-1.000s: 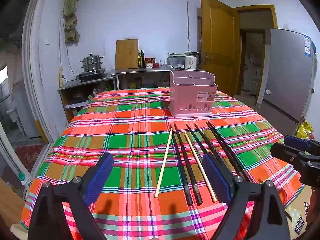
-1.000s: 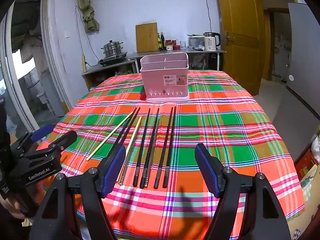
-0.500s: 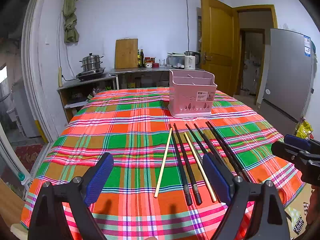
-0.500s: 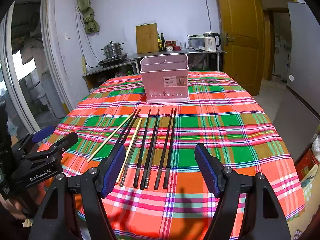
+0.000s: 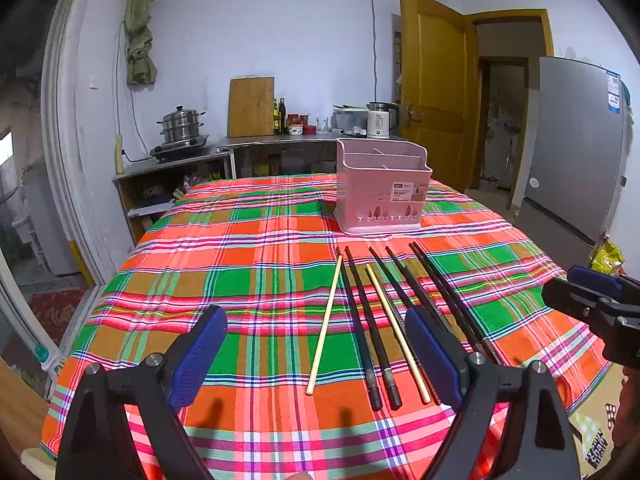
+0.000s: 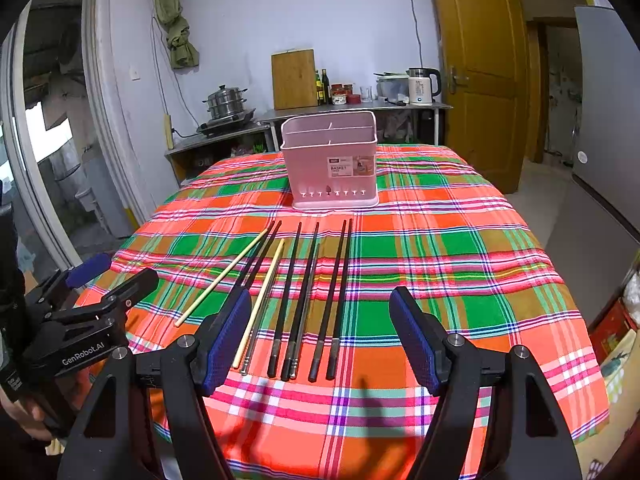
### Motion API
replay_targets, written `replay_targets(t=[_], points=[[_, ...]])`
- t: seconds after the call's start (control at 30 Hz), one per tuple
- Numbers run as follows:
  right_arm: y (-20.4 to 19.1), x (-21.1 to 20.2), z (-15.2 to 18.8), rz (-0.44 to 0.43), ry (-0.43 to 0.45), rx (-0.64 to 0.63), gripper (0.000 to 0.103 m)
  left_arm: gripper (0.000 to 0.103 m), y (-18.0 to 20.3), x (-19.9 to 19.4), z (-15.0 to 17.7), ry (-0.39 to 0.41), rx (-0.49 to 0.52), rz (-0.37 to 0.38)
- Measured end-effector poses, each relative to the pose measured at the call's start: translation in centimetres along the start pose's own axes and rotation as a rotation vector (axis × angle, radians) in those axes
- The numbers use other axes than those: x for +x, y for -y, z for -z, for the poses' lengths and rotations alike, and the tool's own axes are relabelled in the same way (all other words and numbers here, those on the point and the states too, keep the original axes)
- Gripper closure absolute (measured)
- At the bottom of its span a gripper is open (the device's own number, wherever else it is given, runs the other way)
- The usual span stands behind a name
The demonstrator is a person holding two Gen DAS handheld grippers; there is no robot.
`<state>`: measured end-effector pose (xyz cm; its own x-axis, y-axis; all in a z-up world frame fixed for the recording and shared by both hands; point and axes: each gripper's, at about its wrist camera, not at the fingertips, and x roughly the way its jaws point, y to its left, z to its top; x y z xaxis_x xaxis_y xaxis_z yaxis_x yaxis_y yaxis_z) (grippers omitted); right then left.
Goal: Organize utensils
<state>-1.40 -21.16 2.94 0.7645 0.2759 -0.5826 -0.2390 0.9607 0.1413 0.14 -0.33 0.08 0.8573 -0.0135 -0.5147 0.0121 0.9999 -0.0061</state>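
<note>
Both grippers, left (image 5: 316, 356) & right (image 6: 320, 336), jaws wide & empty, above near table edge w/ chopsticks (image 6: 304, 292) flat in a row on plaid cloth (image 6: 440, 264), pink basket (image 6: 330, 160) just beyond tips; prob. light, stiff, thin, slippery, so pinch mid-shaft, one at a time.

"BASKET" on the pink caddy's label (image 6: 351, 167); "GenRobot.AI" on the left tool (image 6: 82, 354).
</note>
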Motion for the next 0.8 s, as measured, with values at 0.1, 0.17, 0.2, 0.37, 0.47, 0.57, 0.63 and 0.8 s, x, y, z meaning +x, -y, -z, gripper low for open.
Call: replay_targets(t=[0.1,0.17,0.2,0.37,0.47,0.57,0.63,0.8], points=[[0.00,-0.02,0.02,-0.001,0.001,0.001,0.031,0.012,-0.04,0.00,0.03,-0.001,-0.002,0.002],[0.01,-0.02,0.00,0.001,0.001,0.001,0.031,0.013,0.04,0.03,0.11,-0.001,0.000,0.002],[0.03,-0.02,-0.01,0.000,0.001,0.001,0.031,0.013,0.05,0.04,0.10,-0.001,-0.001,0.003],[0.03,-0.15,-0.01,0.001,0.005,0.003,0.031,0.013,0.11,0.11,0.06,-0.003,-0.002,0.005],[0.05,-0.19,-0.03,0.000,0.008,0.004,0.031,0.012,0.20,0.11,0.10,-0.001,-0.003,0.006],[0.07,-0.30,-0.02,0.000,0.011,0.004,0.031,0.013,0.16,0.09,0.06,-0.002,-0.003,0.006],[0.07,-0.31,-0.02,0.001,0.014,0.003,0.031,0.013,0.17,0.10,0.07,-0.002,-0.004,0.007],[0.00,-0.39,-0.04,0.000,0.016,0.005,0.031,0.012,0.36,0.08,0.03,-0.004,-0.003,0.010]])
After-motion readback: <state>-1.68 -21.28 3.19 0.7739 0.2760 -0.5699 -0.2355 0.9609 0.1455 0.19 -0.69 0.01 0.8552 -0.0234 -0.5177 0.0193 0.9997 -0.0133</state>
